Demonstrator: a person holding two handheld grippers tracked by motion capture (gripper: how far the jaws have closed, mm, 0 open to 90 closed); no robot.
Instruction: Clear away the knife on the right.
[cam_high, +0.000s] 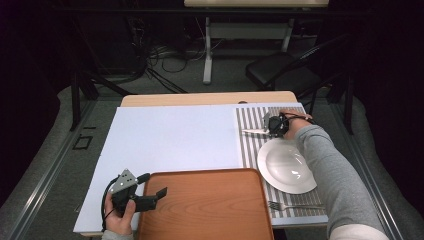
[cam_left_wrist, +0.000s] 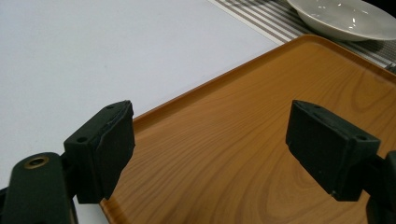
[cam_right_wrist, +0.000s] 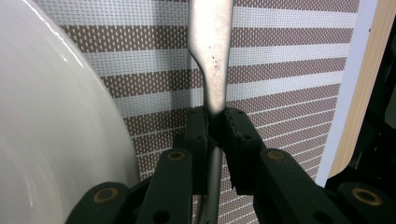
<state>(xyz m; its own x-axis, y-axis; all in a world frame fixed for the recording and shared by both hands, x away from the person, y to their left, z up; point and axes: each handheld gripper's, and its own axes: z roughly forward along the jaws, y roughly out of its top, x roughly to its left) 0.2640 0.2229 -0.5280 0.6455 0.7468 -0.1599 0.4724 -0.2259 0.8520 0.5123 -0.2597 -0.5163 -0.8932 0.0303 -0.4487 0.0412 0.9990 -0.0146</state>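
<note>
I read this as the pick-up step of clearing the setting: my right gripper (cam_right_wrist: 215, 122) is pinching a table knife (cam_right_wrist: 211, 51) at its neck, over the striped placemat (cam_high: 250, 145) just beyond the white bowl (cam_high: 286, 166). Next I judge it needs a lift clear of the bowl's rim, then a carry across to the wooden tray (cam_high: 205, 207), which holds nothing yet. The bowl looks bare too. My left gripper (cam_left_wrist: 210, 144) hangs spread wide over the tray's near-left corner. 1 fork (cam_high: 292, 205) lies on the placemat beside the tray.
</note>
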